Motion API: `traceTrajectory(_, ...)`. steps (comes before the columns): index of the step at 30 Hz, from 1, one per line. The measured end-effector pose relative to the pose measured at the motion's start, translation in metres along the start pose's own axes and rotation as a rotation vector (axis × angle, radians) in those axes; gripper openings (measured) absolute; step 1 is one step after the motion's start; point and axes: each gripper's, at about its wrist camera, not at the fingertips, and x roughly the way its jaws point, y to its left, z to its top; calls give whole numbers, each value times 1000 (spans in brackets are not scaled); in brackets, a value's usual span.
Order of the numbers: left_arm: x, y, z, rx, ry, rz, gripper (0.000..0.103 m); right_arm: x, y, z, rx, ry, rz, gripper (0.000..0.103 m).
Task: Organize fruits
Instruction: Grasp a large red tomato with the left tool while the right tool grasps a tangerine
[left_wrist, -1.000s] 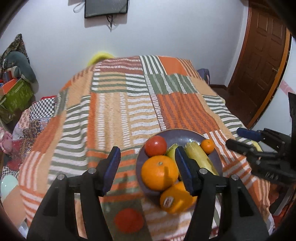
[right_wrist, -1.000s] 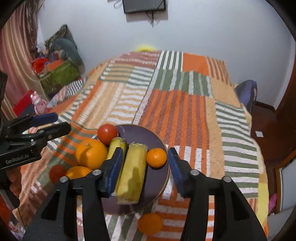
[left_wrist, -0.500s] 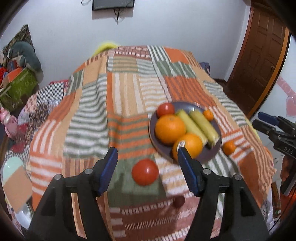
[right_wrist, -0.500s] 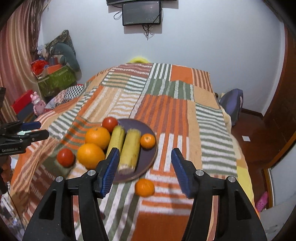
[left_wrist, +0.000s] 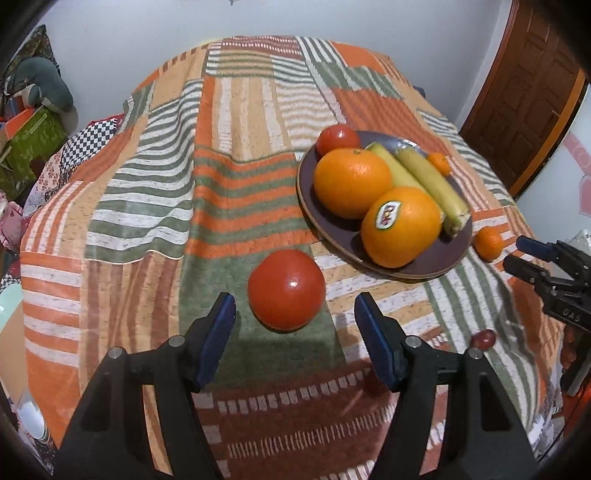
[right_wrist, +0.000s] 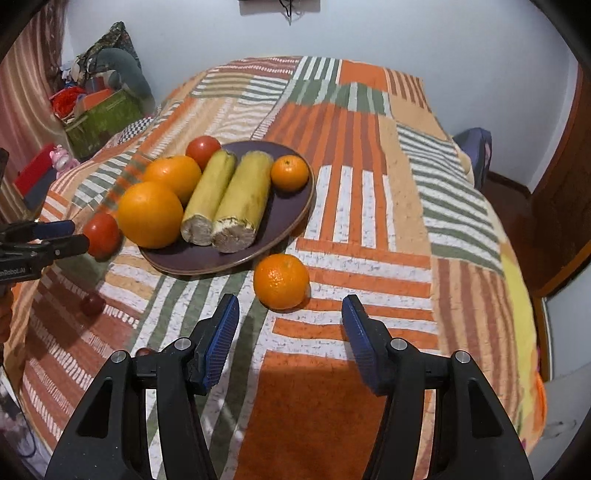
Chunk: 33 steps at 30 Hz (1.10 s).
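Left gripper (left_wrist: 293, 314) gaping wide, nothing held, and just ahead between its blue pads sits a glossy red tomato (left_wrist: 286, 288) on the striped blanket (left_wrist: 147, 206). Right gripper (right_wrist: 290, 314) equally wide and empty-handed, a small dimpled mandarin (right_wrist: 281, 281) just beyond its tips. Further ahead of both, the brown plate (right_wrist: 291, 218): two big oranges, two yellow-green bananas, another tomato, another mandarin.

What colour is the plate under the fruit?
Dark purplish brown plate with a lighter tan rim; the right wrist view shows it best.
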Motion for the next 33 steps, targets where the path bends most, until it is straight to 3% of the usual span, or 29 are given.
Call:
traceTrajectory(5,18,0,1,14,16,27,67,9,-3,2,19,9,26,54)
traceTrajectory(12,28,2,5,9,6,3,65,22,0,1,13,24,59,35)
traceTrajectory(17,30,3,7,10,-7,10,51,21,1,0,21,8,58,34)
traceTrajectory(25,19,6,7,-6,-6,-8,50,13,-3,2,34,-6,63,34)
traceTrajectory(33,-27,-7,24,16,-114,-25,50,-8,-7,15,40,-69,57,34)
